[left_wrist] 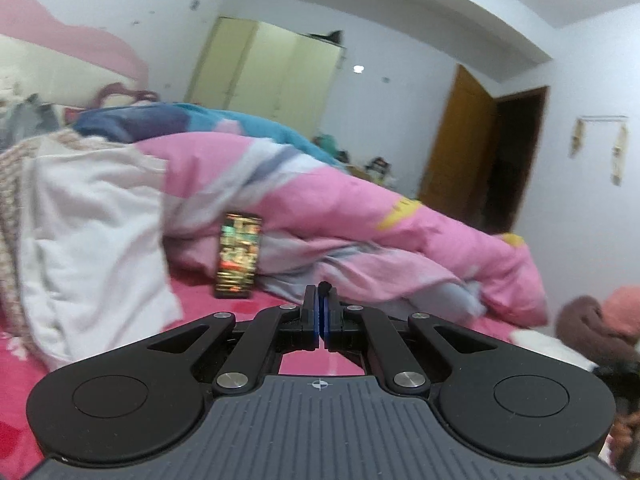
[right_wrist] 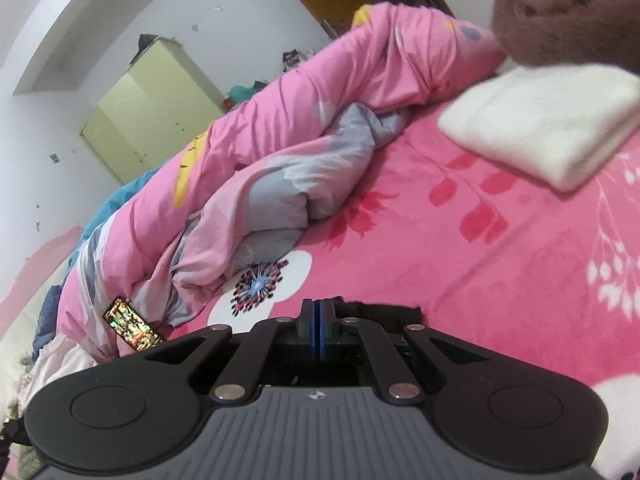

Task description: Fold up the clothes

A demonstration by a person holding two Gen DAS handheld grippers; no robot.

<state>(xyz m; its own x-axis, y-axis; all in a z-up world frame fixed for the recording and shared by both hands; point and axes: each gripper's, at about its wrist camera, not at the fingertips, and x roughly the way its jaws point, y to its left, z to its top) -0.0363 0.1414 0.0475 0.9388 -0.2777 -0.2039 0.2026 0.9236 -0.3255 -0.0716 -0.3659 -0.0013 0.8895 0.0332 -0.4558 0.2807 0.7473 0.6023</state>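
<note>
The left gripper [left_wrist: 321, 292] is clenched, its blue-lined pads pressed together; a small dark scrap shows at the tip, too small to identify. The right gripper [right_wrist: 319, 305] is likewise clenched, with black fabric [right_wrist: 384, 312] bunched just beyond and to the right of its tip; whether the pads pinch that fabric cannot be told. Both sit low over a pink floral bedsheet [right_wrist: 460, 264]. A folded white garment [right_wrist: 548, 120] lies on the sheet at the far right, beside a brown furry item [right_wrist: 560, 20]. A rumpled pink-and-grey quilt [left_wrist: 360, 208] runs across the bed, with a lit smartphone [left_wrist: 238, 256] propped upright against it. A loose white cloth [left_wrist: 92, 232] is heaped at left. A pale green wardrobe [left_wrist: 272, 76] and an open wooden door [left_wrist: 460, 132] stand behind.
</note>
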